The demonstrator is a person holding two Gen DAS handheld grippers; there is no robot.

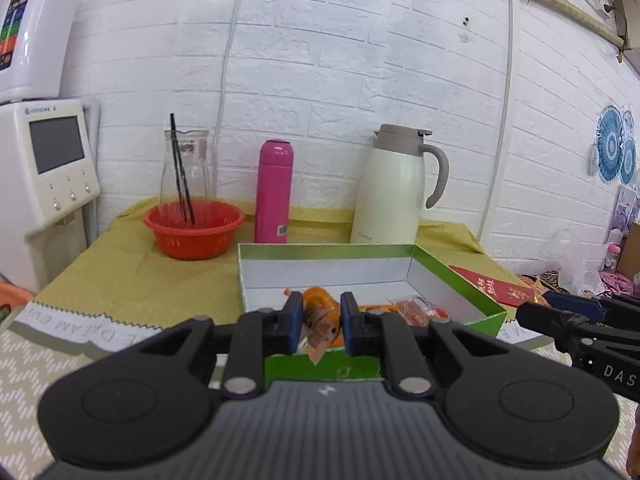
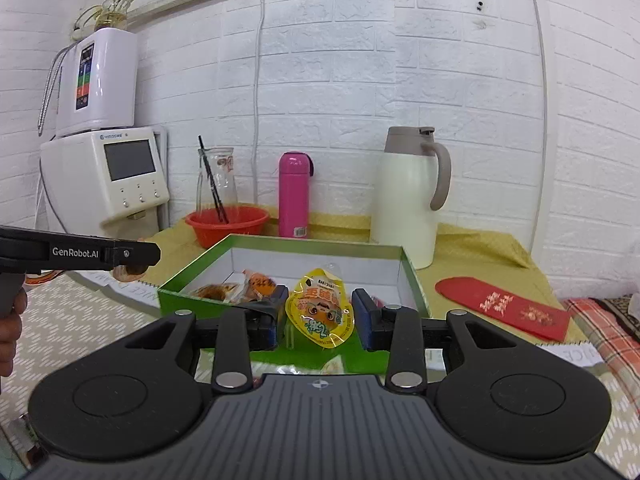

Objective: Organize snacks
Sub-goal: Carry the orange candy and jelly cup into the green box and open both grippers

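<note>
A green box with a white inside [image 1: 460, 280] [image 2: 412, 280] stands on the yellow cloth and holds several small orange snack packets [image 1: 416, 308] [image 2: 256, 284]. My left gripper [image 1: 320, 326] is shut on an orange snack packet [image 1: 320, 328] and holds it over the box's near wall. My right gripper [image 2: 320, 318] holds a yellow jelly pouch [image 2: 320, 312] between its fingers at the box's near edge. The left gripper also shows at the left in the right wrist view [image 2: 132, 256], with a brownish snack under its tip.
Behind the box stand a red basket [image 1: 194, 232], a glass carafe with black straws [image 1: 186, 168], a pink bottle [image 1: 275, 192] and a cream thermos jug [image 1: 394, 188]. A red envelope [image 2: 504, 308] lies right of the box. A white appliance [image 1: 44, 184] stands at left.
</note>
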